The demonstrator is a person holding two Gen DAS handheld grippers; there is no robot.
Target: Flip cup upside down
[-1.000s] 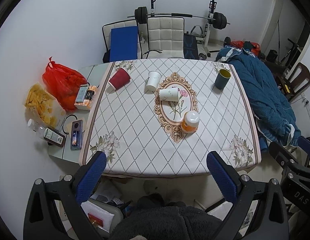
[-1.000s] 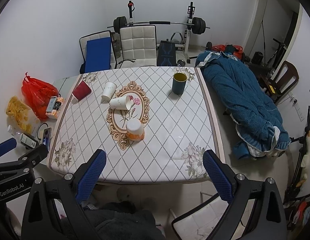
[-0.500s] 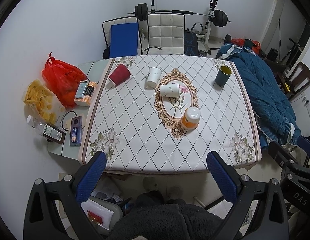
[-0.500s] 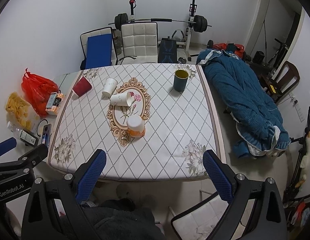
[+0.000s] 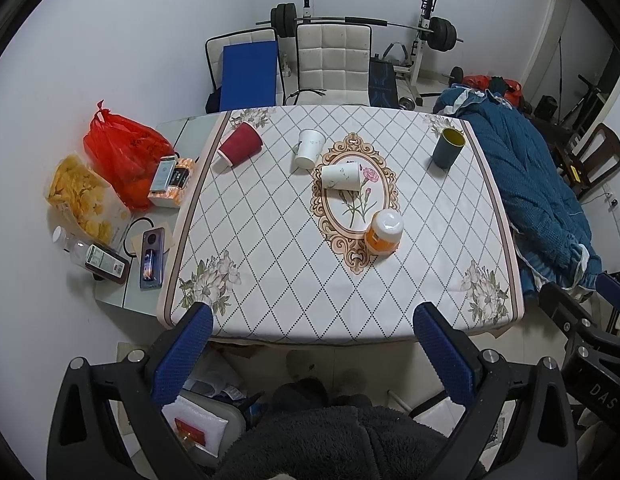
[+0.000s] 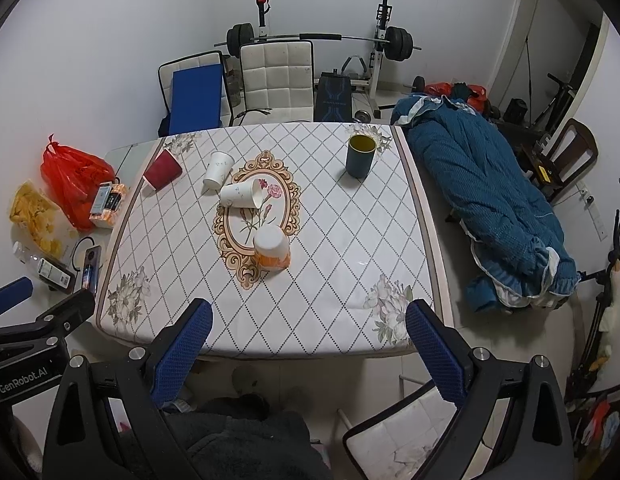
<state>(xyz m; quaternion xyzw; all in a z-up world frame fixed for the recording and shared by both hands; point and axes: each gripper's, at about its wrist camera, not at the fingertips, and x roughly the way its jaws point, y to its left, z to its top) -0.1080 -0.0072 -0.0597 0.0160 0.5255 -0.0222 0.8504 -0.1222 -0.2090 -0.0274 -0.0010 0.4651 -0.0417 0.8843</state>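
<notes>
Several cups are on the table (image 5: 269,240). A dark blue cup (image 5: 448,148) (image 6: 361,156) stands upright, mouth up, at the far right. A red cup (image 5: 240,144) (image 6: 162,169) lies on its side at the far left. Two white paper cups (image 5: 309,148) (image 5: 342,176) lie on their sides near the middle. An orange and white cup (image 5: 384,232) (image 6: 271,252) stands upside down. My left gripper (image 5: 310,344) and right gripper (image 6: 305,340) are open and empty, held above the table's near edge.
A side table on the left holds a red bag (image 5: 121,148), a chip packet (image 5: 81,196), a phone (image 5: 151,252) and boxes. Two chairs (image 5: 334,64) and a barbell rack stand behind. A blue quilt (image 5: 526,184) lies to the right. A chair (image 6: 410,428) is at the near edge.
Both grippers have pulled back and up a little, so the table looks smaller and farther. The cups have not moved. Both grippers stay open.
</notes>
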